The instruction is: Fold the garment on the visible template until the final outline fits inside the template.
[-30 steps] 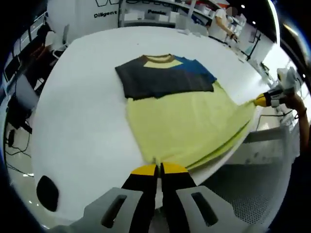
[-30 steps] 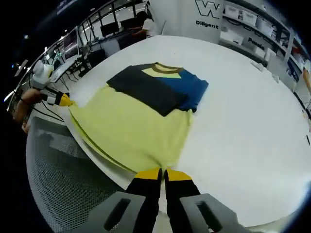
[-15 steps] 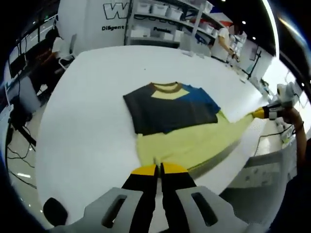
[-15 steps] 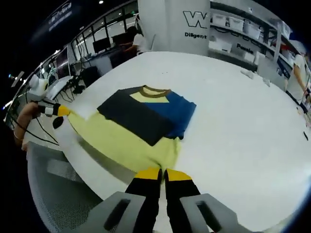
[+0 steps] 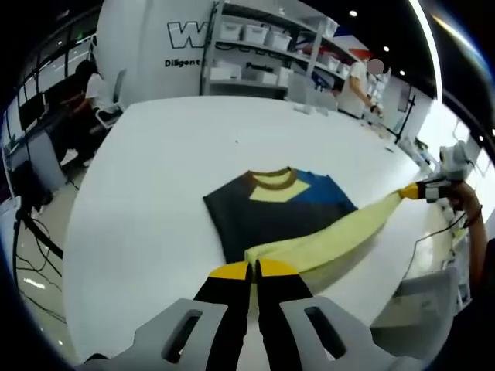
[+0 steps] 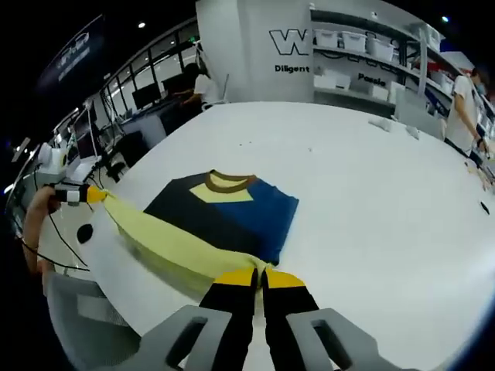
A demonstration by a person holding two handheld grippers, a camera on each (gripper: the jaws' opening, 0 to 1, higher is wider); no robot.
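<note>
White table (image 5: 139,193), left claw (image 5: 253,269) and right claw (image 6: 257,277) each clenched on shirt (image 5: 278,212) hem corners

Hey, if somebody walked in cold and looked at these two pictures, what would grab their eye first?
Probably the garment in the middle of the big white table: its dark and blue upper part lies flat, while its pale yellow lower part is lifted into a taut band. That band runs between the left gripper, shut on one corner, and the right gripper, shut on the other. Behind stands a white wall with large lettering beside shelves of bins.
</note>
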